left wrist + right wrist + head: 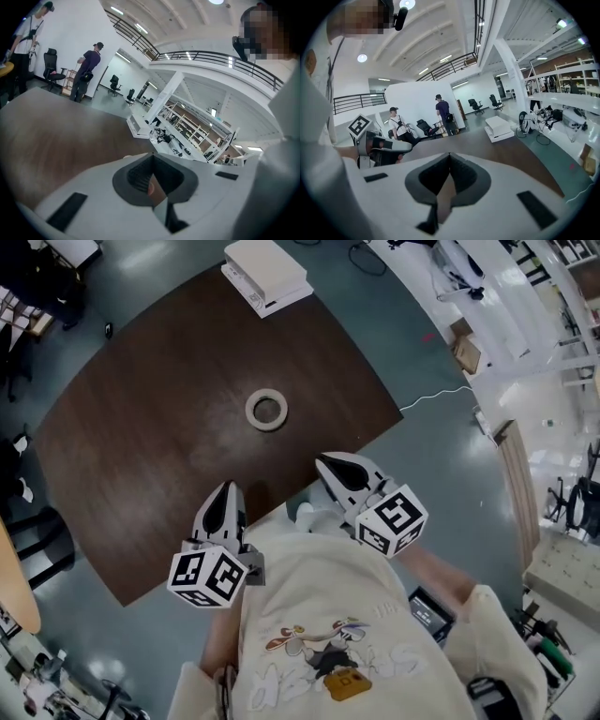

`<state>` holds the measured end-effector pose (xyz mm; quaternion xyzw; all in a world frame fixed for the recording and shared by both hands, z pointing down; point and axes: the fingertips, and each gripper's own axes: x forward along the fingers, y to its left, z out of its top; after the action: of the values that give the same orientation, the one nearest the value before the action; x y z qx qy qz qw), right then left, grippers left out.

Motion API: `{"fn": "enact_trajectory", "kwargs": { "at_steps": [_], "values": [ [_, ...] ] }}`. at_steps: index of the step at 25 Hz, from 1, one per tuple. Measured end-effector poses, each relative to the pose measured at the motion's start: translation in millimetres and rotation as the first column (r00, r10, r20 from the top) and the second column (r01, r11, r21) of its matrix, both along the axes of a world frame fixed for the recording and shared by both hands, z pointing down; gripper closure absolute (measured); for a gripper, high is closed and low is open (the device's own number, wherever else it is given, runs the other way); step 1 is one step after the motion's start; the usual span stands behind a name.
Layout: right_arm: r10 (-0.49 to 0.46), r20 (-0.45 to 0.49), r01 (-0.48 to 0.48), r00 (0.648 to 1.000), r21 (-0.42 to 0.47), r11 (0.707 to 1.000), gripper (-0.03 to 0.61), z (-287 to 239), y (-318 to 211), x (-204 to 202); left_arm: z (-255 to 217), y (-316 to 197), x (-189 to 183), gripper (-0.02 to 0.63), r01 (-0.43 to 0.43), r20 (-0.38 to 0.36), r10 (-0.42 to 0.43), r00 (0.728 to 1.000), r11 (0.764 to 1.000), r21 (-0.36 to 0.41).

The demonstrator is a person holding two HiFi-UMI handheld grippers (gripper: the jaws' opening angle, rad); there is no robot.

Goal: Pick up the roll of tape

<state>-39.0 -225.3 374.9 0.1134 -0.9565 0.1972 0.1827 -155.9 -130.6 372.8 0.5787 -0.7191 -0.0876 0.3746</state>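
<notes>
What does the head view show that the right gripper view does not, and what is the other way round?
Only the head view shows the roll of tape, lying flat near the middle of the table, and the right gripper from above, over the table's near edge. Only the right gripper view shows two people standing beyond the table, office chairs, and that its own jaws are together with nothing between them. Both show the dark brown table, the white box at its far edge, and the left gripper.
</notes>
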Motion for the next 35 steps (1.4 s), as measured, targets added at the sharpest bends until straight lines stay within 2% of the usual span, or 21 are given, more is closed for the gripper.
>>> {"fn": "enact_trajectory", "kwargs": {
  "at_steps": [2,7,14,22,25,35],
  "values": [
    [0.008,-0.021,-0.008,1.0,0.001,1.0,0.572,3.3,-7.0,-14.9,5.6,-10.7,-15.0,0.607,-0.023,-0.018,0.022,1.0,1.0,-0.013],
    [0.049,-0.072,-0.053,0.996,-0.058,0.997,0.572,23.8,-27.9,-37.1,36.2,-29.6,-32.9,0.607,-0.074,-0.038,0.07,0.997,0.992,-0.1],
    [-0.034,-0.153,0.023,0.988,-0.072,0.997,0.571,45.6,-46.5,-53.8,63.6,-45.0,-36.1,0.607,-0.073,-0.005,0.073,0.997,0.98,-0.183],
    [-0.116,-0.188,0.102,0.975,-0.079,0.992,0.563,79.2,-72.2,-75.3,90.8,-68.0,-32.0,0.607,-0.035,-0.026,0.03,0.999,0.978,-0.206],
    [-0.141,-0.21,0.126,0.967,-0.087,0.988,0.5,90.9,-77.3,-80.3,95.9,-71.2,-31.1,0.607,-0.013,-0.036,0.006,0.999,0.977,-0.211],
    [-0.202,-0.283,0.183,0.938,-0.091,0.979,0.495,134.7,-98.2,-102.8,124.7,-84.1,-48.5,0.607,0.1,-0.056,-0.117,0.992,0.964,-0.247]
  ]
}}
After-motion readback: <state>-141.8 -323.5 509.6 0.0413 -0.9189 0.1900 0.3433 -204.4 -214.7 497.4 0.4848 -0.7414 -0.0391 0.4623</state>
